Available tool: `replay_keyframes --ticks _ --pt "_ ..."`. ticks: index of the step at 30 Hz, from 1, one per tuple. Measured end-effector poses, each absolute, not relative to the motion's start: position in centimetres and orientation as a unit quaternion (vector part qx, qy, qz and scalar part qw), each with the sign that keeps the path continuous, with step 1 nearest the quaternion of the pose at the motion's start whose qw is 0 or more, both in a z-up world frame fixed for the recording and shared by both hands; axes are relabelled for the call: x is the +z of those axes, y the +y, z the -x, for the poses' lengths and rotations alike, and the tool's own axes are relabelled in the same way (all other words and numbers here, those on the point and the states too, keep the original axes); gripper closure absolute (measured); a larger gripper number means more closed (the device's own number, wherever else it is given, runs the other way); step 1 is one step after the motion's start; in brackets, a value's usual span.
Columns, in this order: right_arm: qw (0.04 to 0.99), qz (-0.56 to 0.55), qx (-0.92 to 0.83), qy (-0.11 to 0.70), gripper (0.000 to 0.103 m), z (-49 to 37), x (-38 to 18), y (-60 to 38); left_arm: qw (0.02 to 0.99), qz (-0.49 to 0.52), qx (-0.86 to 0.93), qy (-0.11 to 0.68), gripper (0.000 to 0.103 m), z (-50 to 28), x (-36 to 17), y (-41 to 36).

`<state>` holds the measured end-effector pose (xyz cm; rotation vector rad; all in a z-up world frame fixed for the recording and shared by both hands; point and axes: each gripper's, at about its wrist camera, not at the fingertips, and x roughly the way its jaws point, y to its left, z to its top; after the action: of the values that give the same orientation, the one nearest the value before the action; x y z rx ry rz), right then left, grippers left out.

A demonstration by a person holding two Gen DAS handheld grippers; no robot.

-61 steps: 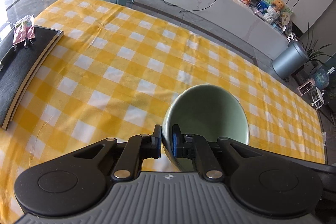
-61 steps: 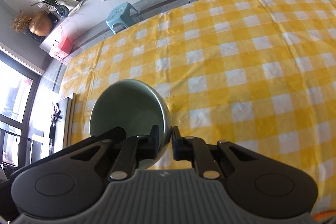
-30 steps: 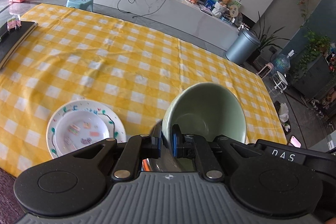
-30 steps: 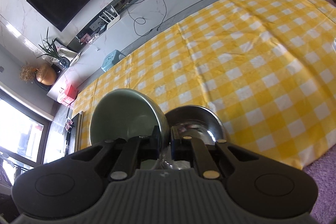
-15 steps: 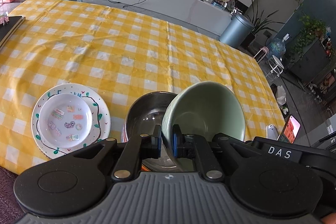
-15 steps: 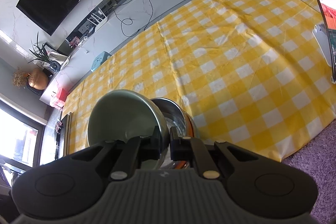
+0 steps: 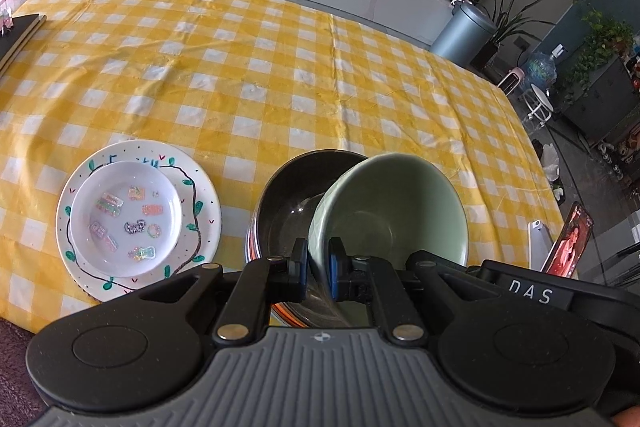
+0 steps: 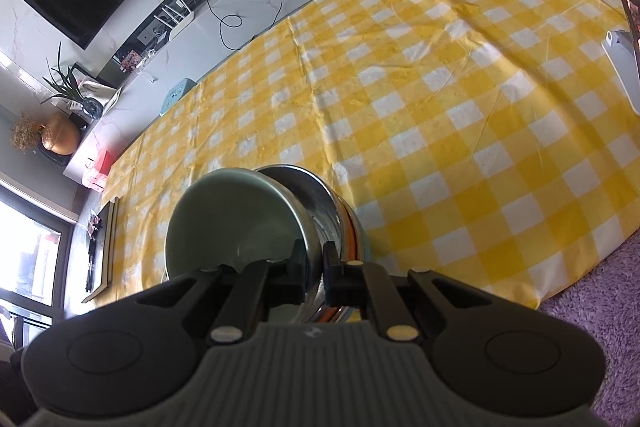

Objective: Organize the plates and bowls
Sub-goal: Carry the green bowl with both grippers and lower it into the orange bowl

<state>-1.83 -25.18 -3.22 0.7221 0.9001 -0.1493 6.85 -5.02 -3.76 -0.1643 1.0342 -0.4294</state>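
A pale green bowl (image 7: 388, 211) hangs tilted over a steel bowl (image 7: 288, 211) that tops a stack near the table's front edge. My left gripper (image 7: 318, 259) is shut on the green bowl's near left rim. My right gripper (image 8: 314, 259) is shut on the opposite rim of the same green bowl (image 8: 236, 219), with the steel bowl (image 8: 320, 195) and an orange band of the stack just behind. Left of the stack lies a large painted plate (image 7: 200, 223) with a small white dish (image 7: 128, 223) on it.
The yellow checked tablecloth (image 7: 280, 67) covers the table. A dark board (image 7: 16, 35) lies at its far left edge. A phone on a white stand (image 7: 568, 243) sits at the table's right front corner. Purple carpet (image 8: 592, 283) lies below the front edge.
Both grippers have sunk with the green bowl toward the steel bowl stack, which now shows larger and closer. The plate with the dish has come more fully into the left view.
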Motion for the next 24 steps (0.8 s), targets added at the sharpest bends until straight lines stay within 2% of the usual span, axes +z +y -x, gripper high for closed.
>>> replay_keyframes --ticks 24 --pt "0.837 -0.307 -0.078 0.446 0.099 0.2 -4.3 -24.2 0.848 0.028 -0.196 0.491 0.089 -7.7 -4.3 -5.4"
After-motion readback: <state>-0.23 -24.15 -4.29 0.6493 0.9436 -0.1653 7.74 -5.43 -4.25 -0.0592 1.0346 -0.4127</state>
